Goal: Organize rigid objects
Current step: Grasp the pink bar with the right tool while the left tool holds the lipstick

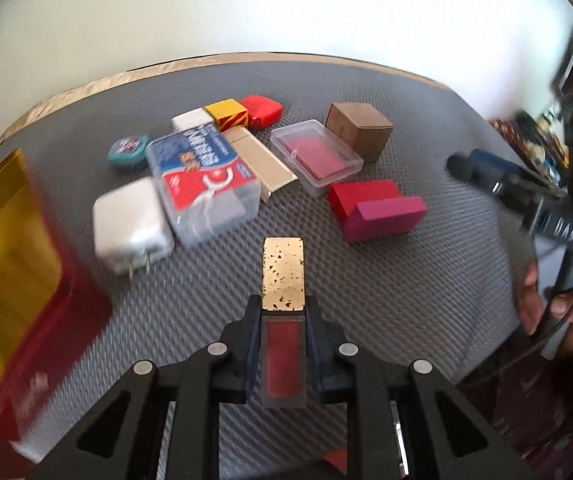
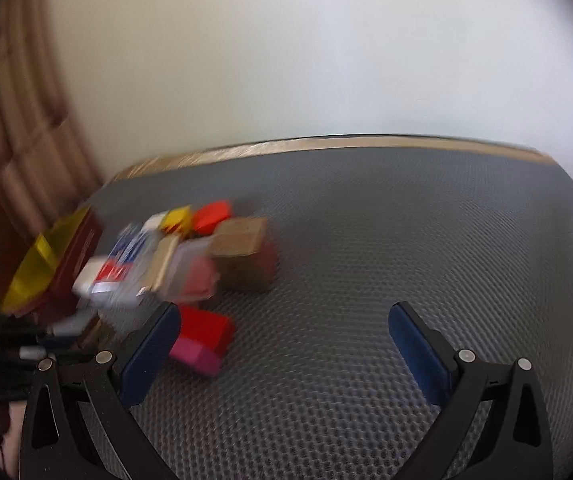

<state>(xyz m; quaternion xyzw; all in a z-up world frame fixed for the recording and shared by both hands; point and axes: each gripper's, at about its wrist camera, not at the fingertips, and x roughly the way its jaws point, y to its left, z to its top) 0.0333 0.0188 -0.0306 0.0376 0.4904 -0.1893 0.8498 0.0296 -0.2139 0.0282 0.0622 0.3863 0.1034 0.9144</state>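
Observation:
My left gripper is shut on a slim lip-gloss tube with a gold cap and red body, held above the grey mat. Ahead lie a dental-floss box, a white charger, a gold case, a clear box with a red pad, a brown cardboard cube and a red and magenta block. My right gripper is open and empty over the mat; the blurred pile lies to its left, the red and magenta block beside its left finger.
A red and gold open box stands at the left edge, also in the right wrist view. A teal tin, white, yellow and red small boxes sit at the back. The right gripper and hand show at the right.

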